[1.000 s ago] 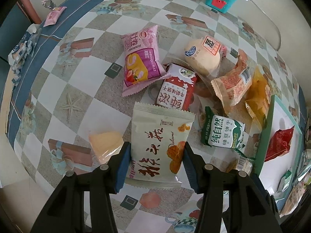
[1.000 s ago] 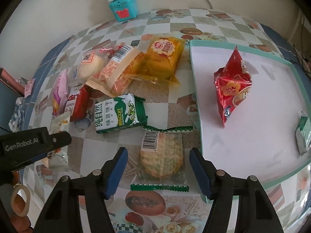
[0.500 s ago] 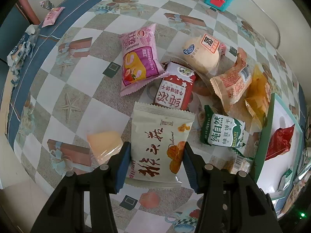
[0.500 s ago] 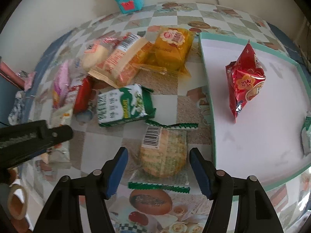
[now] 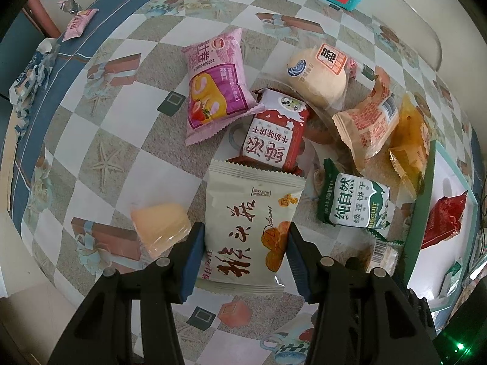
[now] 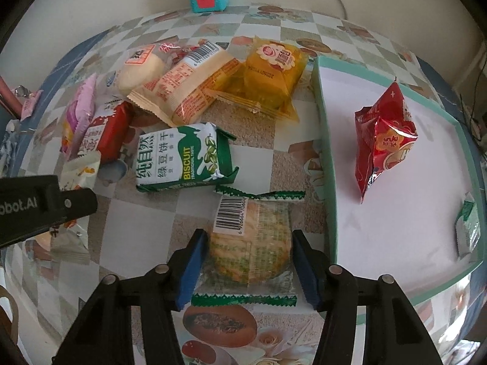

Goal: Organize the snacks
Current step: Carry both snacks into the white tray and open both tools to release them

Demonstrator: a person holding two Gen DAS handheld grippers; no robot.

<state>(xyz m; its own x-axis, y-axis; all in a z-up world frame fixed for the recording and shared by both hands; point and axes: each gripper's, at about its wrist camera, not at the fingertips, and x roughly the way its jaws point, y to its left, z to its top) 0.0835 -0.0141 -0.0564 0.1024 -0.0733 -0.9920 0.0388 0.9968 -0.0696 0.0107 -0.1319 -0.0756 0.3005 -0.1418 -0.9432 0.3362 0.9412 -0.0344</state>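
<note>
1. The jaws of the right gripper (image 6: 248, 266) have just been closing; they are now seen narrowed against both sides of the clear green-edged packet holding a round speckled cracker (image 6: 252, 249), so it is judged clamped, though pad contact is only just made out.
2. This packet lies flat on the checked, picture-printed counter (image 5: 91, 140), just beside the wall of the teal-rimmed white tray (image 6: 327, 164) at its 3 o'clock.
3. The jaws of the left gripper (image 5: 245, 258) are unchanged from a second ago: pressed on the cream pouch with brown lettering (image 5: 252, 213), which rests at 6 o'clock of the loose pile.
4. Inside the tray, a crinkled red foil pouch (image 6: 385, 140) is already placed.
5. With both packets gripped, a lift and a short carry to the tray is judged the next need.
6. The green-and-white biscuit pack (image 6: 182, 158), at 11 o'clock of the cracker, is still unsorted.
</note>
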